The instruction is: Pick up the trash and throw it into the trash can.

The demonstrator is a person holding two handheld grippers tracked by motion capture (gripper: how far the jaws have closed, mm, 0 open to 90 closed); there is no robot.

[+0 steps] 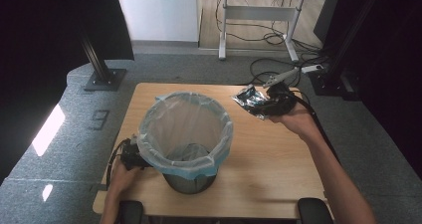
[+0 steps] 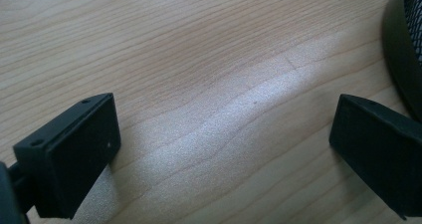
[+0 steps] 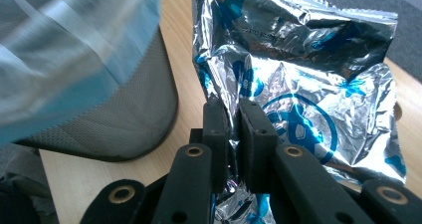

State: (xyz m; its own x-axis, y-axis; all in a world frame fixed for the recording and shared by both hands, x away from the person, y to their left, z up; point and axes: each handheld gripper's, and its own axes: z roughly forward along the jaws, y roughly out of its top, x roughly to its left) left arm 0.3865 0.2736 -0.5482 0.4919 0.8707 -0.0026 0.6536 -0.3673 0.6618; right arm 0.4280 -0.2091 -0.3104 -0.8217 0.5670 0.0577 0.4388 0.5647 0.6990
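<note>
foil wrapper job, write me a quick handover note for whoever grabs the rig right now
Right tool: shut on the foil wrapper, held above the table to the right of the bin.
Left tool: open, nothing between its jaws, low over the table beside the bin's base.
Bin: upright mid-table, liner folded over its rim.
Done: wrapper gripped.
Left: carry the wrapper over the bin mouth, release it, likely with the left tool steadying the bin.

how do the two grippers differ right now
The left gripper has its jaws spread wide with only bare table between them; the right gripper is clamped shut on a crinkled silver and blue foil wrapper. The left one sits low beside the base of the mesh bin, while the right one is held up past the bin's rim on the other side. Both have black jaws and are held in a hand.
</note>
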